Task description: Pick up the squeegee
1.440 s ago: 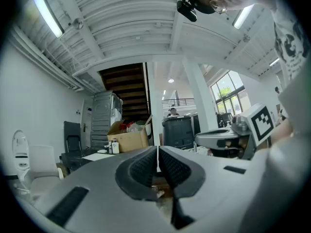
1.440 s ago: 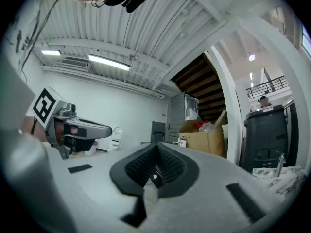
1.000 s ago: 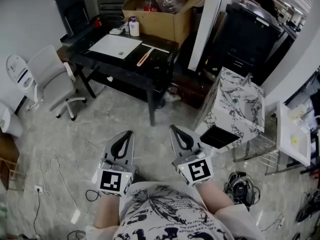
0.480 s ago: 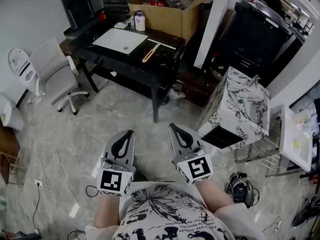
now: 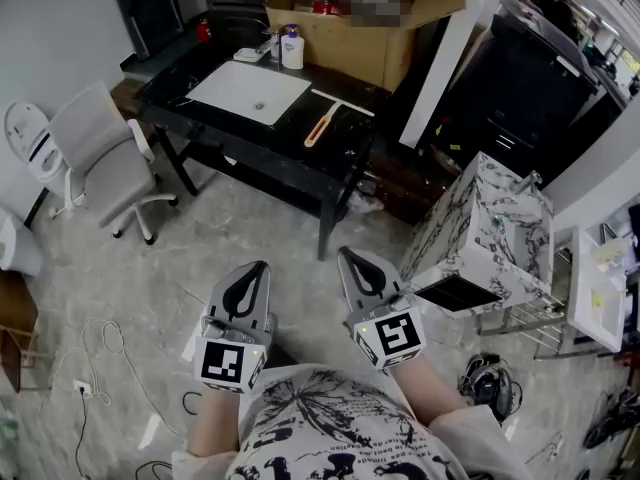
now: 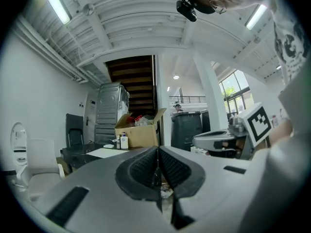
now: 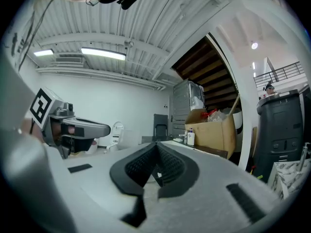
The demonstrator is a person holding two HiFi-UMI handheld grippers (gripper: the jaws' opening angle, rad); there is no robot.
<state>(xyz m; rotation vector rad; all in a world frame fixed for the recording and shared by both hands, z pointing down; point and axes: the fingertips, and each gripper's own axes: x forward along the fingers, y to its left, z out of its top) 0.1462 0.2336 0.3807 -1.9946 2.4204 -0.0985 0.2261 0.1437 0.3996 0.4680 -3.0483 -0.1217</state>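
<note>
The orange-handled squeegee (image 5: 322, 124) lies flat on the black table (image 5: 285, 140) near its right edge, just beside the white sheet (image 5: 250, 91). The left gripper (image 5: 260, 267) and right gripper (image 5: 346, 256) are both closed on nothing, side by side, well apart from the table

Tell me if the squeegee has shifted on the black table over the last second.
No. The squeegee still lies just right of the white panel on the black table; only the camera moved.
</note>
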